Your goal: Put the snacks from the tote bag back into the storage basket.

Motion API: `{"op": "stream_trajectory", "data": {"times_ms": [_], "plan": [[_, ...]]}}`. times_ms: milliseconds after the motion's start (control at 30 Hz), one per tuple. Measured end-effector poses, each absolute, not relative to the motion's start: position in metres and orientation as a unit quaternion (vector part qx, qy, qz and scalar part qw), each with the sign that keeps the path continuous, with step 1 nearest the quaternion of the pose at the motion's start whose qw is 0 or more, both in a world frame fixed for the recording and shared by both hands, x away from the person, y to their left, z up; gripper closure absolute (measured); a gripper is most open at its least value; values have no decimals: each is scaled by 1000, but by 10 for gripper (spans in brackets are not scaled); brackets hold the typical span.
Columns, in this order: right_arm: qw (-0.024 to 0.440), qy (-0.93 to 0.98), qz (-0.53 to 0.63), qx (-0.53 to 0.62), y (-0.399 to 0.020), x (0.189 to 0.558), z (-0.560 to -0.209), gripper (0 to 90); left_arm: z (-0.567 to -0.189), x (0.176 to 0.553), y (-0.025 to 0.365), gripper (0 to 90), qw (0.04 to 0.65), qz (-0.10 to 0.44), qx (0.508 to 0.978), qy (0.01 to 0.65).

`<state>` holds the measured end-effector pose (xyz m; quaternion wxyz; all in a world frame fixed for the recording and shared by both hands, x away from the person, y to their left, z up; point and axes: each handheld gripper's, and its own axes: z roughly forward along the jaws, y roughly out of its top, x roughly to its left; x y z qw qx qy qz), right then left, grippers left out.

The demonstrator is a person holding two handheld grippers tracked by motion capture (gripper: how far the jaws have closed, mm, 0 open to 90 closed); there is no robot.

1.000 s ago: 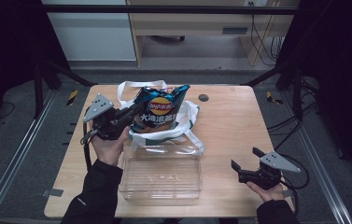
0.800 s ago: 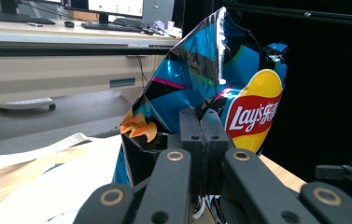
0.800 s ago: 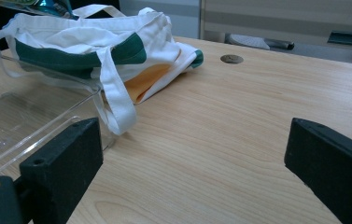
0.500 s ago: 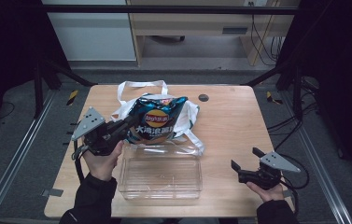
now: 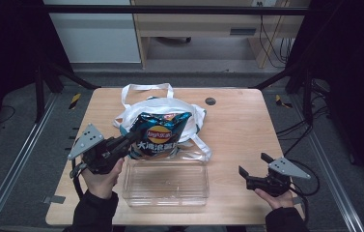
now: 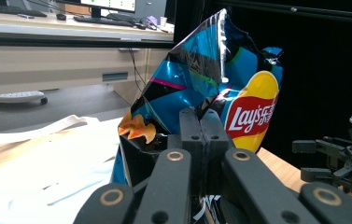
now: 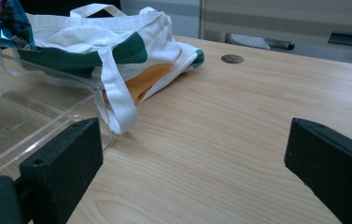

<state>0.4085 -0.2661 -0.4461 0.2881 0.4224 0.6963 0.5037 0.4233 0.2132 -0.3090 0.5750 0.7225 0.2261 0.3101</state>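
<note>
A blue Lay's chip bag [image 5: 159, 135] hangs in the air above the white tote bag [image 5: 189, 113], near the far edge of the clear plastic bin [image 5: 166, 194]. My left gripper [image 5: 130, 139] is shut on the chip bag's edge; in the left gripper view the chip bag [image 6: 220, 88] rises from between the closed jaws of my left gripper [image 6: 202, 122]. My right gripper [image 5: 250, 175] rests low at the table's right front, open, with nothing between its fingers [image 7: 61, 158]. The tote bag [image 7: 117, 46] and the bin's rim [image 7: 47, 74] lie ahead of it.
The wooden table [image 5: 247, 125] has a small dark grommet hole [image 5: 210, 101] at its far middle. The tote's white straps [image 5: 147, 88] trail toward the far edge. A desk and cables stand beyond the table.
My left gripper has carried the chip bag toward the near side, from over the tote toward the bin's far edge. The right gripper has stayed where it was.
</note>
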Motion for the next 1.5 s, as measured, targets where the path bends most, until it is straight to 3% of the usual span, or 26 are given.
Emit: {"op": "stream_trajectory", "data": {"times_ms": [1500], "plan": [[287,696,504,423,-266,406,-446,48,-365,411,193,900,539,260,770,221]]}}
